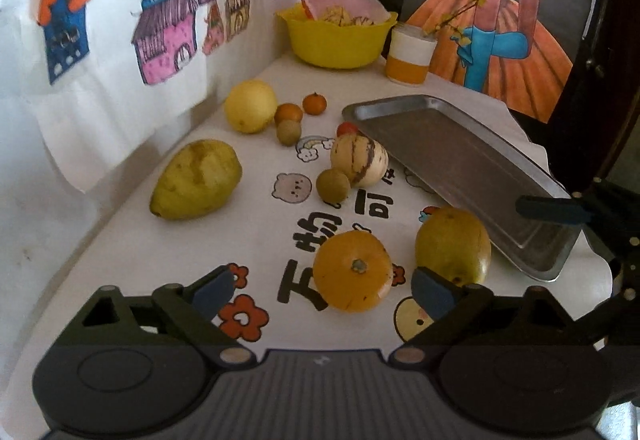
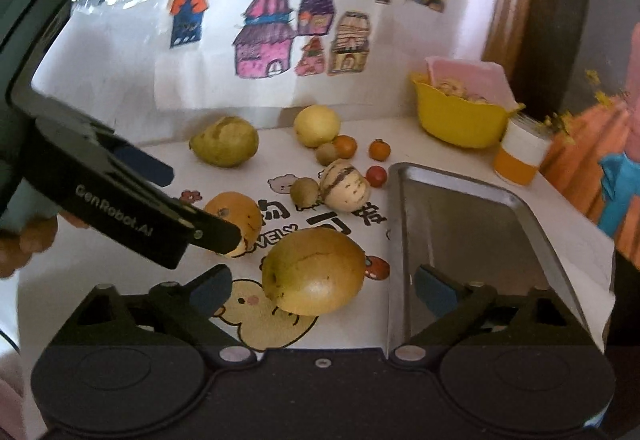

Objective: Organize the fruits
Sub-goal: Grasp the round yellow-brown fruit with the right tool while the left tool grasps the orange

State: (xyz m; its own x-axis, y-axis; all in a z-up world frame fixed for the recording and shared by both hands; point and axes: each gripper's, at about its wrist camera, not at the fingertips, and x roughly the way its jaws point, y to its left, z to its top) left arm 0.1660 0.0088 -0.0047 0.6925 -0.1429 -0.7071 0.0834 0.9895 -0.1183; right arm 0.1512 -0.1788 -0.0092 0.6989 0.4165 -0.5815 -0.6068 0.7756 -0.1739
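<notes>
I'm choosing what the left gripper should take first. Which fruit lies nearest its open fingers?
The orange, stem end up, lies just ahead of the left gripper, between its fingers. The mango sits right of it; the other fruits lie farther back.

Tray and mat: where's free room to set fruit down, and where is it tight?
The metal tray is bare throughout. Open mat lies between the big green-yellow fruit and the orange. It is crowded left of the tray's far end, around the striped melon with brown balls, a red fruit and small oranges.

Fruits (image 1: 352, 276) lie scattered on the table (image 1: 248, 240) left of the tray (image 1: 460, 163); bowl (image 1: 336, 39) behind.
</notes>
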